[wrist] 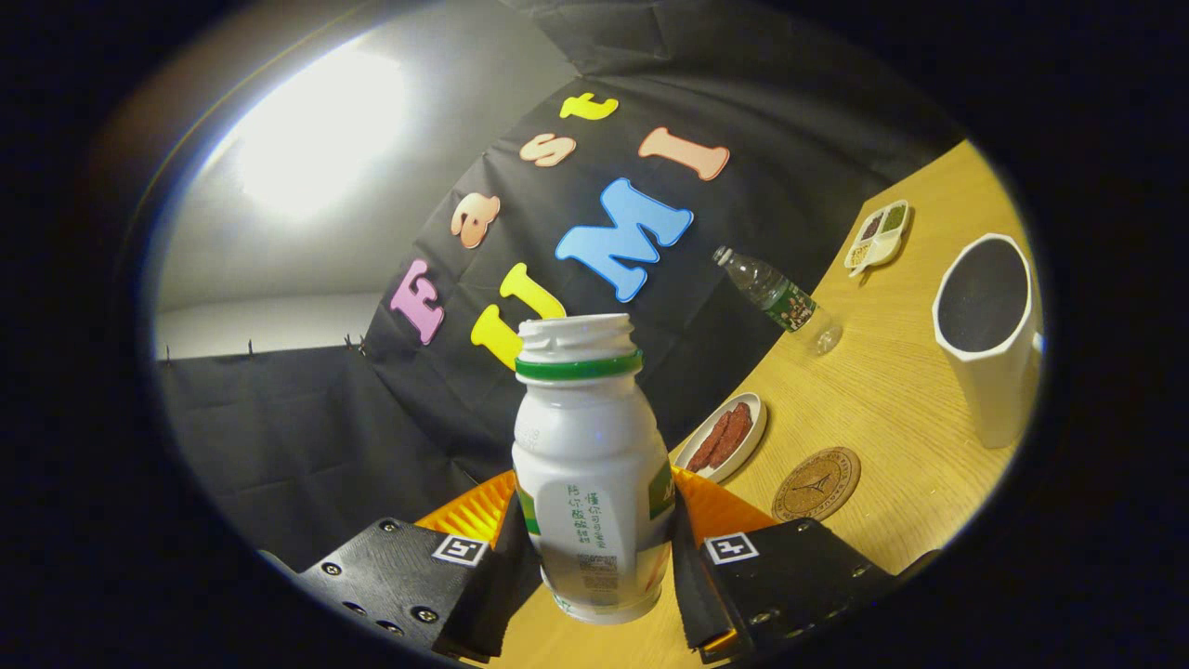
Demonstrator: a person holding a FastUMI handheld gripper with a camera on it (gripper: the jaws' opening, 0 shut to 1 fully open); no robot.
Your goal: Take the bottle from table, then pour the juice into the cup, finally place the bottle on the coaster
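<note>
Clamped in gripper (594, 557) by both fingers: bottle (592, 465), long axis running ahead, uncapped mouth pointed away, above bench (892, 390).

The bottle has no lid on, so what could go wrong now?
The gripper is shut on the open bottle, which is lifted and tilted, so juice might spill onto the table before reaching the cup. The coaster is small, so the bottle could land off-centre.
</note>
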